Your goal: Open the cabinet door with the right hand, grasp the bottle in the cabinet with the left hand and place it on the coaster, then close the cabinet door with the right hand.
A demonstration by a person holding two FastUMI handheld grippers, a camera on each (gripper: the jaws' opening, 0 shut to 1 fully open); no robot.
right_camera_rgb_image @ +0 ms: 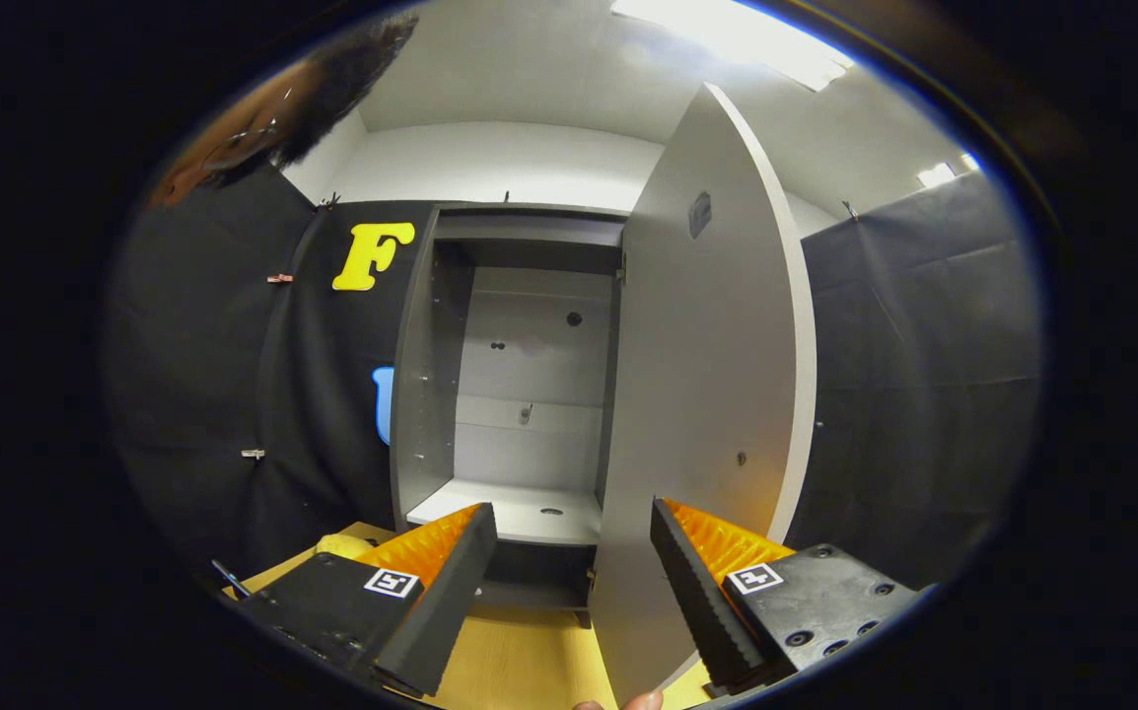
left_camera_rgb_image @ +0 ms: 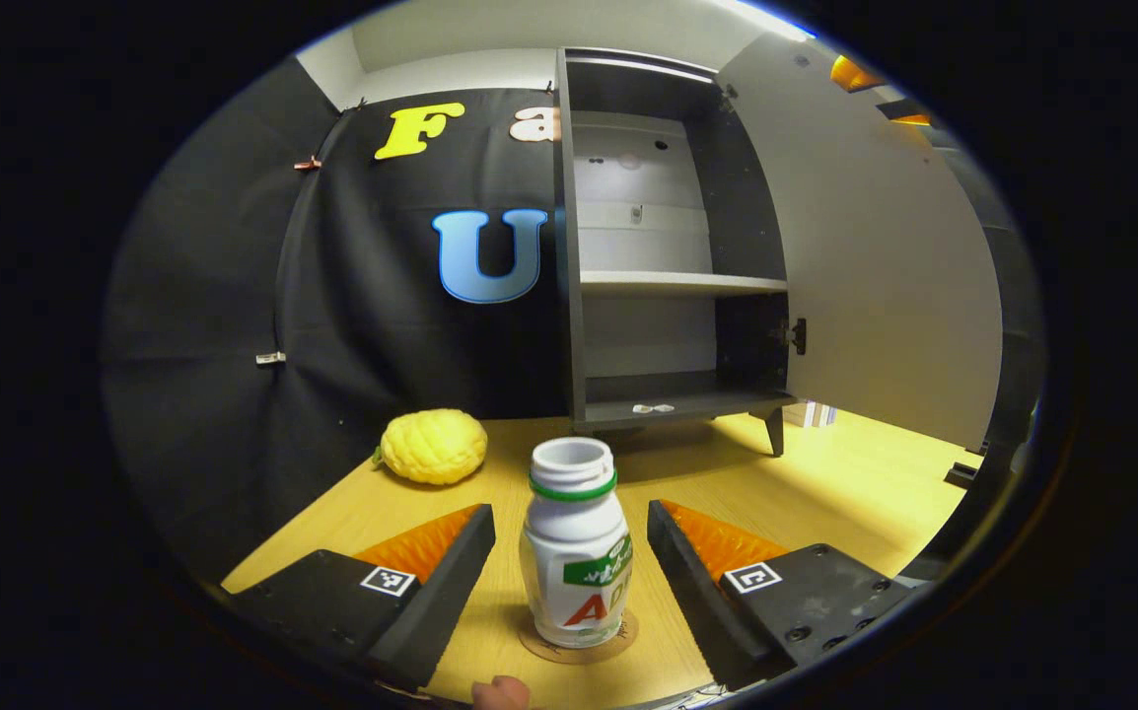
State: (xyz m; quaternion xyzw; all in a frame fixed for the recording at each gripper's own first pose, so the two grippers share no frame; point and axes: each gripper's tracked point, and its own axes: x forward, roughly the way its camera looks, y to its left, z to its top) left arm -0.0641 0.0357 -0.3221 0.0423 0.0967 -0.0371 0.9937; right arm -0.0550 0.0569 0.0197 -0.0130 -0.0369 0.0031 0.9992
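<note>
Two fingers of the left gripper [left_camera_rgb_image: 571, 552] stand apart on either side of the white bottle [left_camera_rgb_image: 576, 557], not touching it, while the bottle stands upright on the round coaster [left_camera_rgb_image: 628, 631] on the yellow wooden table [left_camera_rgb_image: 855, 483]. In the left gripper view a bumpy yellow fruit [left_camera_rgb_image: 433, 446] lies at ten o'clock from the bottle, and the cabinet [left_camera_rgb_image: 673, 286] stands at one o'clock with its door [left_camera_rgb_image: 875, 266] swung wide. The right gripper [right_camera_rgb_image: 574, 557] also has its jaws apart, holding nothing, with the open door's [right_camera_rgb_image: 707, 414] edge at twelve o'clock, just ahead between them.
</note>
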